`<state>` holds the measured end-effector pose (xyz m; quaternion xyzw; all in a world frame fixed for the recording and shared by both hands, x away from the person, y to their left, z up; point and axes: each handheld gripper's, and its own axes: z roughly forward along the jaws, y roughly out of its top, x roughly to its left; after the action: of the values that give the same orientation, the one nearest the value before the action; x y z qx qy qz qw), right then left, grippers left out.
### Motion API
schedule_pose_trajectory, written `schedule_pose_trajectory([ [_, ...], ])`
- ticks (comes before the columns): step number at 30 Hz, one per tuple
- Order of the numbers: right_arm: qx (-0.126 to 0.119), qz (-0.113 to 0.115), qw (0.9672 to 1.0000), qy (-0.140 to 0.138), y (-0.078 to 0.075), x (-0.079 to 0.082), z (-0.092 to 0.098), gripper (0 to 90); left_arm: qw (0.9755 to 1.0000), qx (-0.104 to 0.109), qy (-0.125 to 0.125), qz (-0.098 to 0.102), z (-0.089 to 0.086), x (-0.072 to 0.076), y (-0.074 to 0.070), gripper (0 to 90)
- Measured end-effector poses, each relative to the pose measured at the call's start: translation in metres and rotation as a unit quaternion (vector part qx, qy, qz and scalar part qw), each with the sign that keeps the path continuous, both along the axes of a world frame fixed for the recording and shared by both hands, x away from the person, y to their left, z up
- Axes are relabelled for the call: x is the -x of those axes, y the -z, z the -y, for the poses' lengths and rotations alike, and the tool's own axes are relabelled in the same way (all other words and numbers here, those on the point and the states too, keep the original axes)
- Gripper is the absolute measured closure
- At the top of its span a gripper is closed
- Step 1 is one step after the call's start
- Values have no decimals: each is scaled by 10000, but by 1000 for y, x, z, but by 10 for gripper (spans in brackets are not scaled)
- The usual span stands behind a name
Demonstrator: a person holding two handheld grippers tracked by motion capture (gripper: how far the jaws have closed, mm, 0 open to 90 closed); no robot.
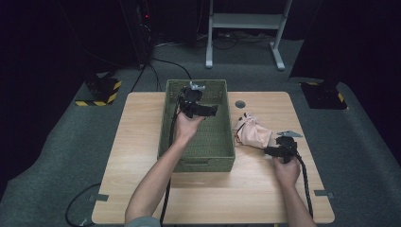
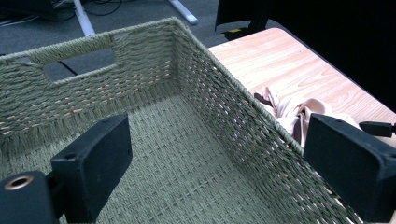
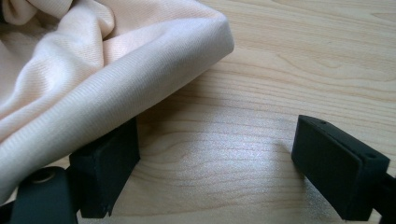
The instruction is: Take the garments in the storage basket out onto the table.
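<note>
A green woven basket (image 1: 222,146) sits in the middle of the wooden table (image 1: 142,142). My left gripper (image 1: 213,111) hovers inside the basket (image 2: 196,88), open with nothing between its jaws. A crumpled pale pink cloth (image 1: 253,133) lies on the table just right of the basket, also seen past the basket wall as the cloth (image 2: 292,112). My right gripper (image 1: 270,151) rests low on the table at the cloth's near right edge, open; the cloth (image 3: 93,70) drapes over its left finger (image 3: 109,163), and bare wood lies between the jaws.
A round grey grommet (image 1: 240,104) is set in the tabletop behind the cloth. Black cables trail from both grippers toward the near table edge. A white stand frame (image 1: 246,23) and dark equipment stand on the floor beyond the table.
</note>
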<state>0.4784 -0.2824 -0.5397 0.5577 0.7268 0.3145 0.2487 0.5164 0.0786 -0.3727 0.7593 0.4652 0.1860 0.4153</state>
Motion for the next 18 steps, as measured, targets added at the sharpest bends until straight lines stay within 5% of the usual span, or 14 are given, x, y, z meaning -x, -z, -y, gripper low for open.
schedule_pose_trajectory([
  [18, -3, -5, 10000, -1, 0, 0, 0, 145, 9998, 58, -125, 116, -22, 10, -4, 83],
])
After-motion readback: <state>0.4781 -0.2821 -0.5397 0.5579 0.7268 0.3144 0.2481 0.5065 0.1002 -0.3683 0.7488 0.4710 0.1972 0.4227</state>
